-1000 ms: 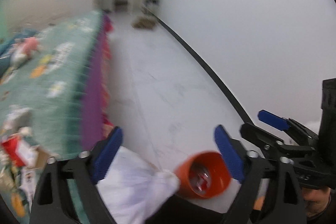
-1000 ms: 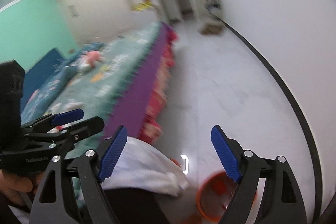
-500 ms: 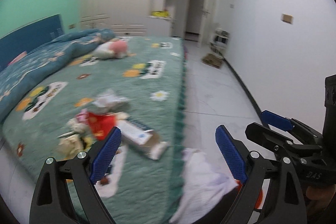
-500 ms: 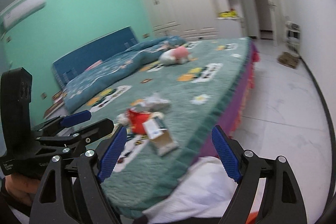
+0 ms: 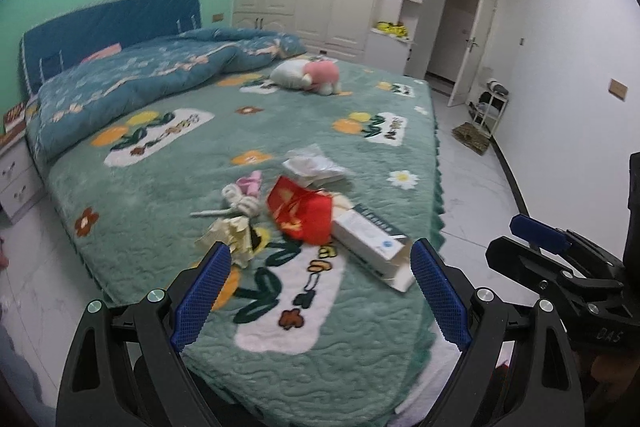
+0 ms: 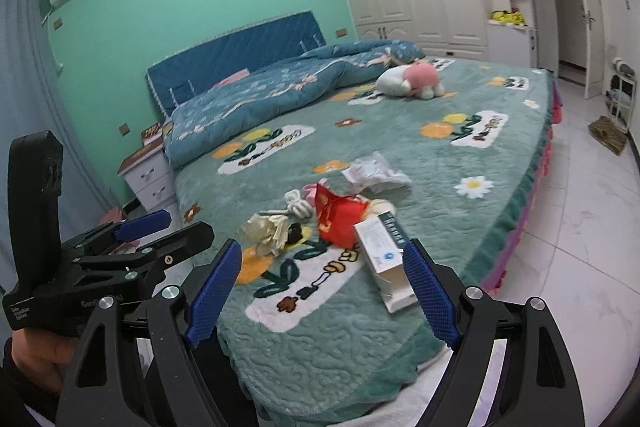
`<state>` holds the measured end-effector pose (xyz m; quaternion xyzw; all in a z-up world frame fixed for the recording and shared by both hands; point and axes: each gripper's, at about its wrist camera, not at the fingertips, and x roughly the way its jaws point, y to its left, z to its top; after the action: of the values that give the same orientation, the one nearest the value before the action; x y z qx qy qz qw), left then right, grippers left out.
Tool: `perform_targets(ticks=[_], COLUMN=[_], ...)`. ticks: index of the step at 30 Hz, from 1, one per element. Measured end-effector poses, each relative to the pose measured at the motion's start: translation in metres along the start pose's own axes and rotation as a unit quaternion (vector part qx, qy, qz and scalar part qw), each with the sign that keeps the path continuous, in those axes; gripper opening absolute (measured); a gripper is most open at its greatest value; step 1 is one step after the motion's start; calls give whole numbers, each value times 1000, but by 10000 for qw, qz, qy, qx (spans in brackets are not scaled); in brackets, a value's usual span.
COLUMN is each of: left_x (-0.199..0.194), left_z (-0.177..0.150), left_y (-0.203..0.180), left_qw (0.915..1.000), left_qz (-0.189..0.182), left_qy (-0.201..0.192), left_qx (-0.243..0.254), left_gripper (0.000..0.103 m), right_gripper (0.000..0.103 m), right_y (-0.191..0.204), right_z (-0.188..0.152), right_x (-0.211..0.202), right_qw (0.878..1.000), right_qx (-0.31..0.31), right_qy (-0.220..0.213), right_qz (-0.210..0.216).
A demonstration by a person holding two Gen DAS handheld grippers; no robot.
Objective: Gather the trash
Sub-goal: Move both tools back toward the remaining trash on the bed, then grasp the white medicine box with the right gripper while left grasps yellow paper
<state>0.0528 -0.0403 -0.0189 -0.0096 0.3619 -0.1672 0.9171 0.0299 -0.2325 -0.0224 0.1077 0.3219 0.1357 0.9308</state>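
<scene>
Trash lies heaped mid-frame on the green bed: red bag, white carton, crumpled paper. Both the left gripper and the right gripper have jaws wide apart, holding nothing.

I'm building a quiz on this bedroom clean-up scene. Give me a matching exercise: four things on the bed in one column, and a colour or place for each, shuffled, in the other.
Things:
1. gift bag
2. carton
3. plush toy
4. crumpled wrapper

Descriptions:
A. pale yellow, nearest the left gripper's left jaw
B. red, in the middle of the litter
C. far up the bed, beside the blue quilt
D. white, open-ended, nearest the bed's floor-side edge

Pairs: 1-B, 2-D, 3-C, 4-A
</scene>
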Motion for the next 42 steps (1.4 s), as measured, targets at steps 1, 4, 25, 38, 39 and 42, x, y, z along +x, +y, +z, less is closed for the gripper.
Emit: perform_targets(ticks=[1,4,25,38,39,42], left_x=[4,17,125,153,154,158], left_z=[-1,-2,1,8,7,6], left_y=[4,18,59,82,86,94], left_qw=[10000,9996,9872,9829,9820,9802], left_qz=[33,75,233,454,484,478], left_qy=[41,201,1437,1632,1673,1752], left_qx=[-40,-187,-651,-720,-734,-790], left_gripper=[90,90,90,90,90,90], right_gripper=[82,82,82,63,63,63], right_y=[0,1,-62,-79,-79,-80], right_z=[0,2,9,-18,-17,-12], right_x=[5,25,186,230,228,217], right_qw=[10000,9998,9835,9695,9710,9760], right_qx=[-13,-31,-425,-545,-438,-133], right_qy=[44,215,1739,2372,2341,2168], right_qz=[1,18,-278,-302,-203,-120])
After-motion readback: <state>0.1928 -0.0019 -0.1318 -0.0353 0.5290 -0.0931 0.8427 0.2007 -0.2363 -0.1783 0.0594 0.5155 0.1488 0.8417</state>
